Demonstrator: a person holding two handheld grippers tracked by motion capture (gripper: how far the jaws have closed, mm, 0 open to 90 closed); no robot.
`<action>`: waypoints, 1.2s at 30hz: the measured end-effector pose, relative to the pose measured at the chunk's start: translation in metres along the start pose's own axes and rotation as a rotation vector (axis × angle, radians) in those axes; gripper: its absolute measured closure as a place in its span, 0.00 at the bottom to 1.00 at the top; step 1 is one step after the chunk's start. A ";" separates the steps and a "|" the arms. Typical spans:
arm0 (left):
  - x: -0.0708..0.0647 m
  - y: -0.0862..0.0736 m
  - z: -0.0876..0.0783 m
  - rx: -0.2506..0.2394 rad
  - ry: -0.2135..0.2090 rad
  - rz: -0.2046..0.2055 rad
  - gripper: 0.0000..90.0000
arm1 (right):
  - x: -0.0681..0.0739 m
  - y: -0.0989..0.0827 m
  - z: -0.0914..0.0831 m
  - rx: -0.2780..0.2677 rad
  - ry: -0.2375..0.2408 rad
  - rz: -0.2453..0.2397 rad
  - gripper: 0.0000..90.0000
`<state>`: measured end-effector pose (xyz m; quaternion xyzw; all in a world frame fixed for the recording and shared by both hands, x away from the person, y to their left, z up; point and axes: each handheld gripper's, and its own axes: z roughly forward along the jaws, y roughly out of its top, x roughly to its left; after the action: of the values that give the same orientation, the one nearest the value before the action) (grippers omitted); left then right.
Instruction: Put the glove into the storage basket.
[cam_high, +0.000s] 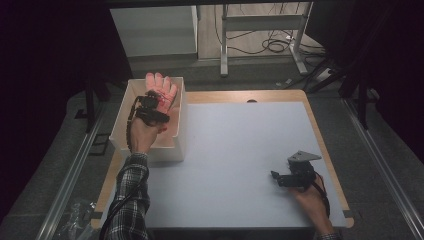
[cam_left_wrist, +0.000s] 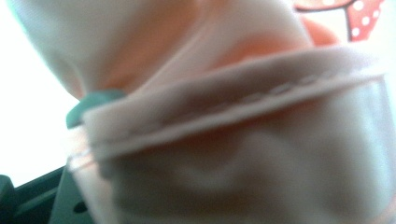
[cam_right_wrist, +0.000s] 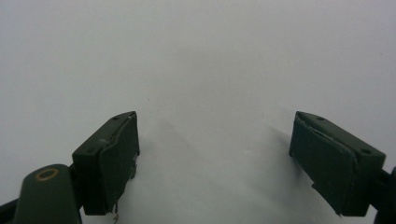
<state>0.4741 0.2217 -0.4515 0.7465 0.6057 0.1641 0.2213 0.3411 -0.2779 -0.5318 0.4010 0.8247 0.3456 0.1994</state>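
Pink cloth (cam_high: 161, 86) lies in the white box (cam_high: 121, 131) at ten o'clock on the table (cam_high: 235, 150), the person's left hand (cam_high: 145, 131) holding the left tool (cam_high: 156, 100) down into it. From the left gripper view the fabric (cam_left_wrist: 243, 116) presses right against the camera, a stitched hem running across the picture and a red patch with white dots (cam_left_wrist: 366, 18) at two o'clock. How far this tool stands open cannot be told: the cloth hides its jaws, so whether it grips the fabric or merely rests under it is unclear.

At four o'clock on the table the right tool (cam_high: 281, 179) sits low near the bare surface in the right hand (cam_high: 312, 202); in the right gripper view its tool (cam_right_wrist: 215, 158) has both jaws spread wide with nothing between them.

Risk, as a judgement: a shallow pinch on one hem could let the cloth slip back into the box on lifting, and fabric dragging over the box's wall could tip or shift the light box. Cloth over the lens also blinds the left view.

Seen from above, the visible bunch runs roughly twelve to six o'clock along the forearm line, its far end at twelve; being crumpled, it has no firm long axis.
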 end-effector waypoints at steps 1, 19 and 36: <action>-0.001 0.000 0.001 0.006 0.001 0.002 0.40 | 0.000 0.000 0.000 0.000 0.000 0.000 0.18; -0.015 0.004 0.037 0.219 -0.018 -0.004 0.38 | 0.000 0.000 0.000 0.000 0.000 0.000 0.18; -0.010 0.006 0.051 0.297 -0.076 -0.019 0.06 | 0.000 0.000 0.000 0.000 0.000 0.000 0.18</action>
<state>0.5032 0.2040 -0.4918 0.7709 0.6216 0.0423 0.1327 0.3411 -0.2779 -0.5318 0.4009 0.8246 0.3458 0.1995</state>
